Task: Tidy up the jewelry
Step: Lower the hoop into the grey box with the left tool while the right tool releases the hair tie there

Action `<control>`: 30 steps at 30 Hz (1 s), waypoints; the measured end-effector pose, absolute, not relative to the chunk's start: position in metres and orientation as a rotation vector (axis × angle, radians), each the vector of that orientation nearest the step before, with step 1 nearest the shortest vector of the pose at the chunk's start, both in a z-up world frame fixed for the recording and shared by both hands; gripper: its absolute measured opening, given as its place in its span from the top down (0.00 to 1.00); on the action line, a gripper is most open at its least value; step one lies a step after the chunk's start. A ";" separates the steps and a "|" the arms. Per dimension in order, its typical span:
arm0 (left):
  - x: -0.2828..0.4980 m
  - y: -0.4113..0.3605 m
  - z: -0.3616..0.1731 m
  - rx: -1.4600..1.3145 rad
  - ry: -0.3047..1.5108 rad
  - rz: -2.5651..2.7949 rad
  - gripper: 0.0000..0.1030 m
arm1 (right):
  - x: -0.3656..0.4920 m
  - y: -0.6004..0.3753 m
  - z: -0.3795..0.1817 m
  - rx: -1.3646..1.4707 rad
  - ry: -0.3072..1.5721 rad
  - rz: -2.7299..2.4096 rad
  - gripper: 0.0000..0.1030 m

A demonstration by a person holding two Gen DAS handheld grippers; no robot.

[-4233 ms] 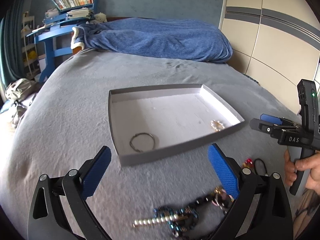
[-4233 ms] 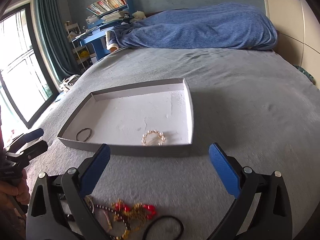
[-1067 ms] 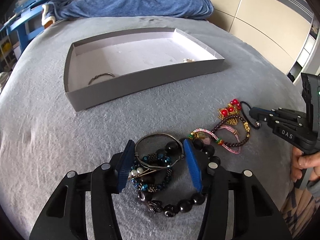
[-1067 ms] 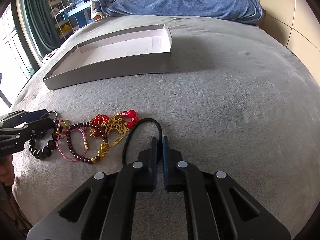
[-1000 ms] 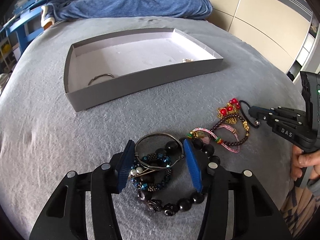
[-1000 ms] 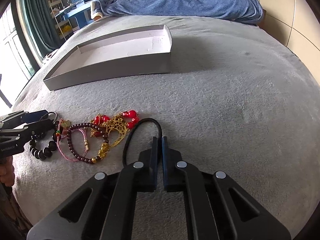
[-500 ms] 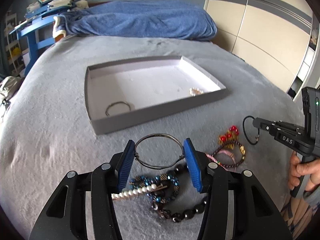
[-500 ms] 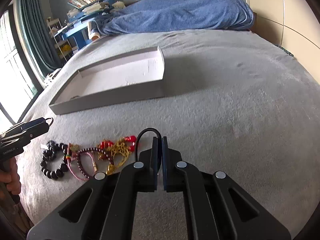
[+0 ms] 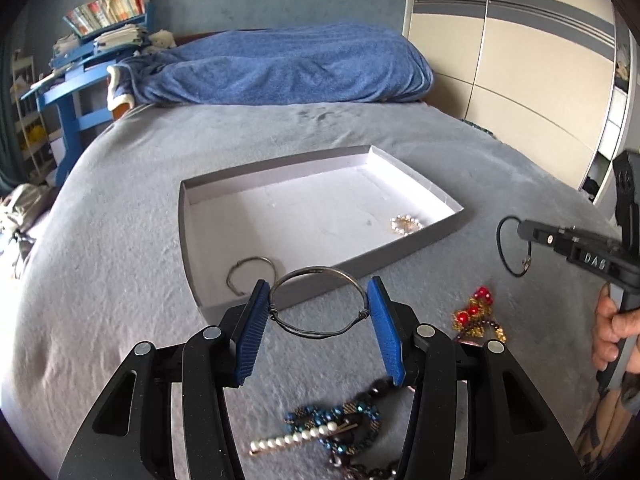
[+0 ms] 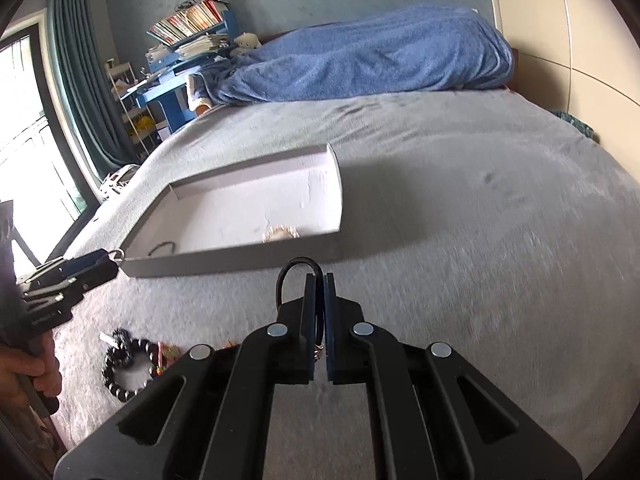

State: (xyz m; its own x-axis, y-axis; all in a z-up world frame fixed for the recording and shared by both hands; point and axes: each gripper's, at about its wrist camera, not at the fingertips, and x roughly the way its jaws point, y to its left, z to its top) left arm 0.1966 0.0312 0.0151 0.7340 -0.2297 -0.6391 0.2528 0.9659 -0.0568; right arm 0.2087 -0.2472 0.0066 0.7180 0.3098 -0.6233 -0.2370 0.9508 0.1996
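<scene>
In the left wrist view, the left gripper (image 9: 319, 308) is clamped on a thin metal bangle (image 9: 318, 302), its blue pads (image 9: 252, 334) pressing the ring from both sides, raised above the grey bedspread (image 9: 120, 208) just short of the near wall of the shallow grey tray (image 9: 192, 248). Inside the tray lie a second wire bangle (image 9: 250, 274) near the front left corner and a pearl bracelet (image 9: 407, 225) toward the right. Below the gripper, on the bedspread, sit a pearl hair clip (image 9: 300, 438) tangled with a blue beaded bracelet (image 9: 340, 416), and to the right a red and gold piece (image 9: 476, 312). Further right the right gripper (image 9: 524, 230) holds a black cord loop (image 9: 510, 246) in the air. A blue blanket (image 9: 280, 68) lies heaped beyond the tray. In the right wrist view, the right gripper (image 10: 319, 280) has its jaws pinched together on the black cord loop (image 10: 298, 270), which arches up to the left of the fingers, in front of the tray (image 10: 240, 262). The left gripper (image 10: 102, 262) reaches in from the left edge, near the tray's corner, and a black bead bracelet (image 10: 128, 368) rests on the bedspread (image 10: 480, 220) below it.
</scene>
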 end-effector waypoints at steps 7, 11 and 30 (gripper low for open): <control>0.216 0.033 0.017 0.049 0.685 -0.259 0.50 | 0.232 -0.228 0.022 0.079 0.667 0.350 0.97; 0.235 0.038 0.019 0.039 0.680 -0.254 0.50 | 0.249 -0.217 0.029 0.057 0.653 0.371 0.97; 0.298 0.061 -0.006 -0.017 0.736 -0.167 0.50 | 0.346 -0.181 0.008 0.065 0.714 0.437 0.97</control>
